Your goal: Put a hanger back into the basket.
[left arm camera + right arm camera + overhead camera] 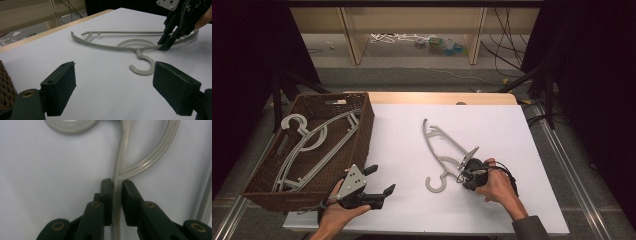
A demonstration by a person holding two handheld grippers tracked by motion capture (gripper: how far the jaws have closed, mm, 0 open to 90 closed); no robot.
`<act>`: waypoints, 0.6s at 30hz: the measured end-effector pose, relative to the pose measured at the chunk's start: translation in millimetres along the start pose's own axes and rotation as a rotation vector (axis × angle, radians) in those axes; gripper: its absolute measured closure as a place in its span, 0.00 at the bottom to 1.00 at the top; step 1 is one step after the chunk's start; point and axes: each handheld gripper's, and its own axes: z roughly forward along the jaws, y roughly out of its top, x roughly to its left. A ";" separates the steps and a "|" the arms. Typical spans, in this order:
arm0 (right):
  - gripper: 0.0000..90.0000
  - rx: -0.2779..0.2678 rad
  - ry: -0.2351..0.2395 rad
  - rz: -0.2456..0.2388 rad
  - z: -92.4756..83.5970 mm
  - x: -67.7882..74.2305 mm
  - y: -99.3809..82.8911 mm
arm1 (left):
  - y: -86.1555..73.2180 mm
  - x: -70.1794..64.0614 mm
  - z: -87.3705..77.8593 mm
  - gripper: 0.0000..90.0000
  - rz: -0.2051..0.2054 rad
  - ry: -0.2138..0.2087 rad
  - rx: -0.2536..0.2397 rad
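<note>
A grey plastic hanger [438, 145] lies flat on the white table top [492, 125], its hook [435, 183] toward the near edge. My right gripper [460, 176] is shut on the hanger's arm just beside the neck. In the right gripper view the two jaws of the right gripper [116, 182] press on the pale hanger bar [116, 173] from both sides. From the left gripper view, the right gripper [166, 45] bites the hanger [112, 46] at its far right. My left gripper [382, 179] is open at the near left of the table, its jaws [115, 87] wide apart with nothing between them.
A brown wicker basket [364, 125] stands at the table's left edge with other grey hangers [312, 145] lying inside. The left gripper is close to the basket's near right corner. Beyond the table are a wooden shelf frame [354, 40] and cables on the floor.
</note>
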 end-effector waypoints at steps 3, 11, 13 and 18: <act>0.91 -0.003 -0.004 -0.036 -1.2 1.0 0.0 | 1.3 -3.7 4.8 0.21 0.025 0.003 0.020; 0.91 -0.031 -0.012 -0.089 -11.8 2.7 0.2 | 15.0 -12.4 27.1 0.26 0.097 0.024 0.076; 0.91 -0.041 -0.010 -0.099 -15.7 3.7 -0.3 | 17.6 -12.9 34.5 0.28 0.109 0.021 0.089; 0.91 -0.058 -0.020 -0.130 -24.4 10.8 1.0 | 26.3 -13.9 59.6 0.31 0.181 0.030 0.159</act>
